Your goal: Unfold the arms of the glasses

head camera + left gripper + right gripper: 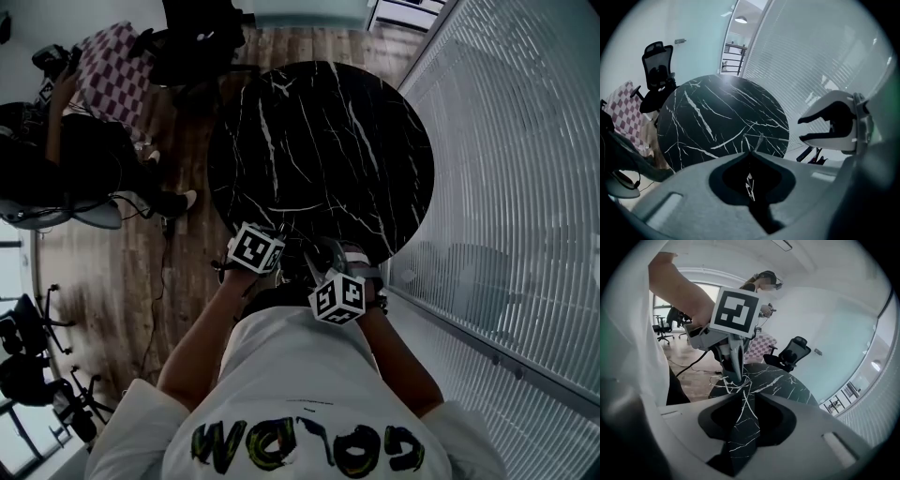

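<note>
Thin wire-frame glasses (pixel 729 383) hang just over the near edge of the round black marble table (pixel 319 150). My left gripper (pixel 736 375) points down and is shut on their frame. In the left gripper view its jaws (pixel 751 152) meet, with a sliver of wire (pixel 759 140) sticking out past them. My right gripper (pixel 743 392) faces the glasses from close by. Its jaws stand apart, the table shows through the gap, and I see nothing pressed between them. From the left gripper view the right gripper (pixel 800 129) also shows parted fingers. In the head view both grippers (pixel 281 265) (pixel 317 270) are close together at the table's near rim.
A black office chair (pixel 658 70) and a chair with a checkered cloth (pixel 111 70) stand beyond the table on the wooden floor. A person wearing a headset (pixel 764 280) is further back. A glass wall with blinds (pixel 525 187) runs along the right.
</note>
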